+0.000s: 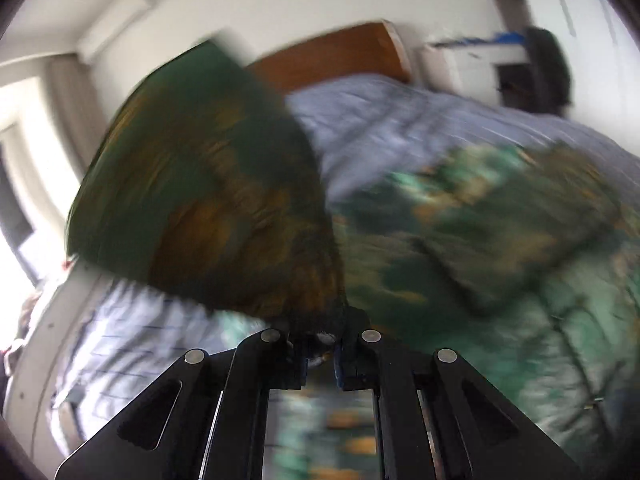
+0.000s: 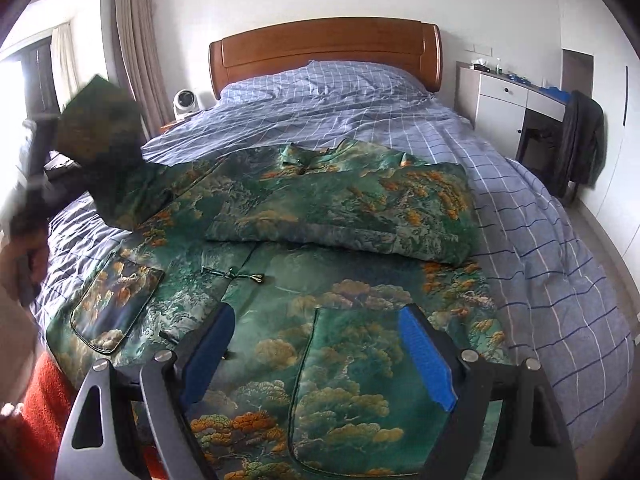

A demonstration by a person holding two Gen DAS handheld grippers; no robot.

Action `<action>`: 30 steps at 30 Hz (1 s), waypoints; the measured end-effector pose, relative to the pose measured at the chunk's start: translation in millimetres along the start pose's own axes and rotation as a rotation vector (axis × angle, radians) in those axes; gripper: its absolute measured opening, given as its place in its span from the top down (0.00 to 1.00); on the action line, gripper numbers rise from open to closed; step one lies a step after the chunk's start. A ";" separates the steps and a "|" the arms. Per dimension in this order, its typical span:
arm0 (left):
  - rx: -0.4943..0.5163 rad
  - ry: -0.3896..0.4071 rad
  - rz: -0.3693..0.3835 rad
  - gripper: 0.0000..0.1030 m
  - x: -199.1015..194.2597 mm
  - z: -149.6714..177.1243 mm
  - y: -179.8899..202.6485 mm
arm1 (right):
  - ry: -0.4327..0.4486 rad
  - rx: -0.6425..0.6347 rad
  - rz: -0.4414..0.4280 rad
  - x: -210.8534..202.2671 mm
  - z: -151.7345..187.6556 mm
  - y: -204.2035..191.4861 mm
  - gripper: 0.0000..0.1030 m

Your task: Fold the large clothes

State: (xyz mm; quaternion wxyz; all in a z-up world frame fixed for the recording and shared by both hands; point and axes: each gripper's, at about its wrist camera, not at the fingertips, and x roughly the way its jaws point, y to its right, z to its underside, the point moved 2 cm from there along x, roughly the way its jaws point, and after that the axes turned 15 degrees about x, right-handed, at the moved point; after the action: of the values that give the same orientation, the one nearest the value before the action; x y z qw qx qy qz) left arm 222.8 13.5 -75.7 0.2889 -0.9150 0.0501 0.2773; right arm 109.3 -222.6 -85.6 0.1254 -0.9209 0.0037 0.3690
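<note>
2 tongs are in view over a bed [image 2: 520,184] covered with a blue checked sheet. A green jacket [image 2: 340,280] printed with orange and pale trees lies spread across the bed's middle, collar toward the wooden headboard [image 2: 324,46], hem at the foot edge. One sleeve [image 2: 360,208] lies folded across the chest. The other sleeve [image 1: 208,192] is lifted off the bed near its left edge, cuff raised in the air, its end pinched in the left tongs [image 1: 320,344], whose jaws are clamped tight on the fabric. The right tongs [image 2: 316,344] hang above the jacket's lower front by a pocket [image 2: 352,392], jaws wide apart, blue pads [image 2: 424,356] with nothing between them. A white cabinet [image 2: 508,100] stands beyond the bed's right edge
</note>
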 end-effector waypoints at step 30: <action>-0.345 -0.116 0.312 0.15 -77.5 100.8 23.0 | -0.224 0.199 -0.293 156.3 -95.7 -85.3 0.91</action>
State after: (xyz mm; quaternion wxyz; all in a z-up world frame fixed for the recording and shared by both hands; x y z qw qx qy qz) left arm 103.6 45.2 -114.1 0.0845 -0.9146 0.1260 0.3750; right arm 296.4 -148.9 -105.8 0.2678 -0.8479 -0.1080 0.4446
